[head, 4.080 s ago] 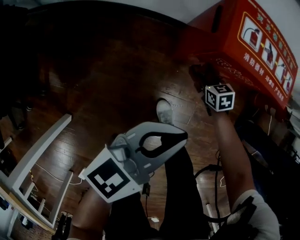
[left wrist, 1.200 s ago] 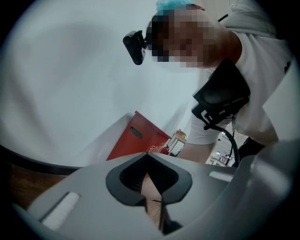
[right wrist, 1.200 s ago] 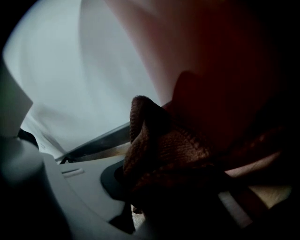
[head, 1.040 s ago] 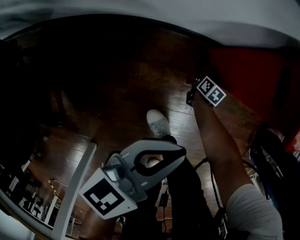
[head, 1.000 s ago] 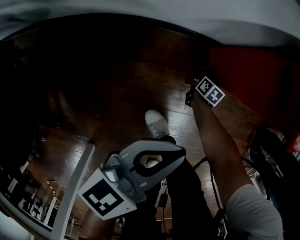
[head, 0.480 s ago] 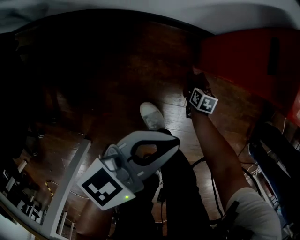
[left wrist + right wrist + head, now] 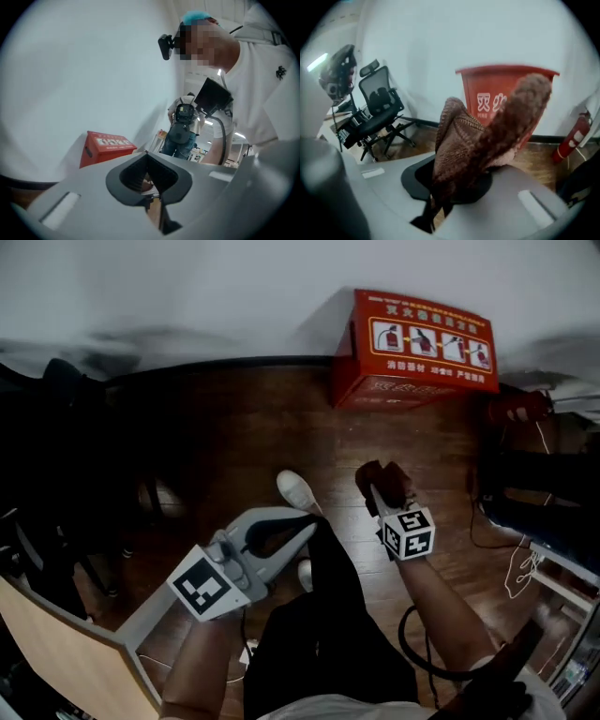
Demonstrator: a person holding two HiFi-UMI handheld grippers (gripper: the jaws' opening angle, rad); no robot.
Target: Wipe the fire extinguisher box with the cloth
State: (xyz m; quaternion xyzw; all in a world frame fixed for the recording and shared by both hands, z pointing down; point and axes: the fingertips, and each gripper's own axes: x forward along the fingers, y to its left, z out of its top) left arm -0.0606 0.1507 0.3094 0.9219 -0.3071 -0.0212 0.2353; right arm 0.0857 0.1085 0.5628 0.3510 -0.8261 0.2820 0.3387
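Note:
The red fire extinguisher box (image 7: 417,345) stands on the dark wooden floor against the white wall, at the top of the head view. It also shows ahead in the right gripper view (image 7: 492,96) and at the lower left in the left gripper view (image 7: 105,146). My right gripper (image 7: 377,491) is well short of the box, shut on a brown knitted cloth (image 7: 480,136) that bunches up over its jaws and hides their tips. My left gripper (image 7: 307,525) hangs lower left, near the person's legs, shut with nothing in it.
A red fire extinguisher (image 7: 571,136) stands on the floor right of the box. A black office chair (image 7: 377,105) is at the left. A wooden desk corner (image 7: 56,652) is at lower left; dark gear and cables (image 7: 534,498) lie at right. A white shoe (image 7: 295,489) is between the grippers.
The view has drawn back and lifted: the box, close at the right before, now sits far off by the wall. My right gripper has come away from it with the cloth.

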